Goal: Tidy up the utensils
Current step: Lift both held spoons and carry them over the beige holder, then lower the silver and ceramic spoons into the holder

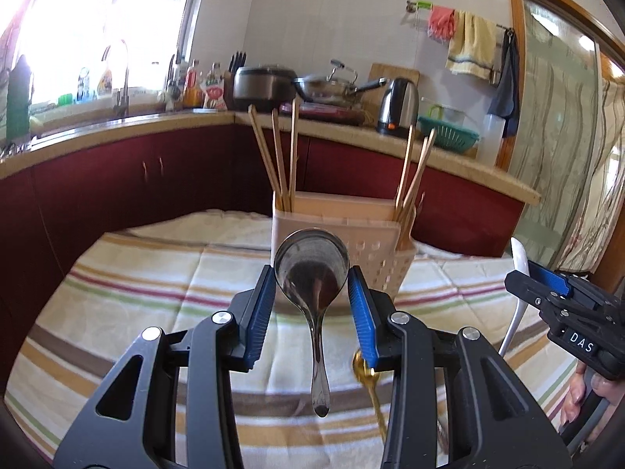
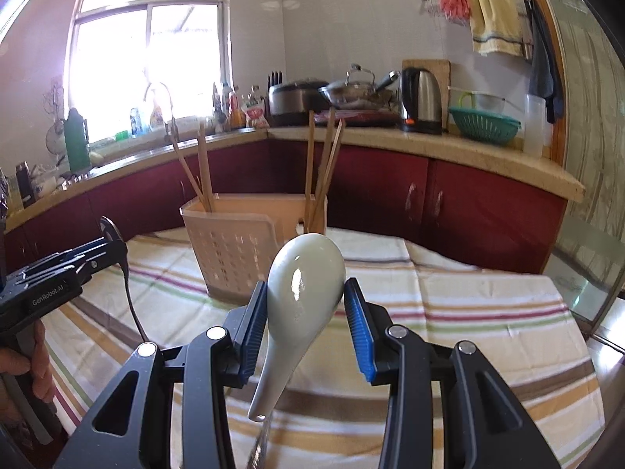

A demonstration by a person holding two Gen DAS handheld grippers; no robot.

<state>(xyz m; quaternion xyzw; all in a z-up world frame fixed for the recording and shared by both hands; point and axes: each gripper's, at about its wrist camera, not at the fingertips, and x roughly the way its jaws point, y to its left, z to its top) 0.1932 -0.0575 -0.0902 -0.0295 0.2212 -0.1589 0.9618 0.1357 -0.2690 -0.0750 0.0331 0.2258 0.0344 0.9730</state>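
Left gripper (image 1: 311,291): jaws clamped on the bowl of a metal spoon (image 1: 312,273), bowl up, handle hanging down between the fingers, clear of the cloth. Right gripper (image 2: 304,305): jaws gripping the bowl of a white ceramic spoon (image 2: 300,285), handle slanting down and left, also off the surface. Both grippers are held side by side above a tabletop covered with a striped cloth (image 1: 136,293). Just beyond them stands a beige perforated utensil holder (image 2: 234,246) with wooden chopsticks (image 1: 279,156) upright in its left and right end compartments; middle section looks bare from here. A gold spoon (image 1: 369,387) lies on the cloth below the left gripper's right finger. In the right wrist view, a hand (image 2: 35,367) grips the left gripper's handle. Kitchen counter behind with kettle (image 2: 422,97), green colander (image 2: 484,127).
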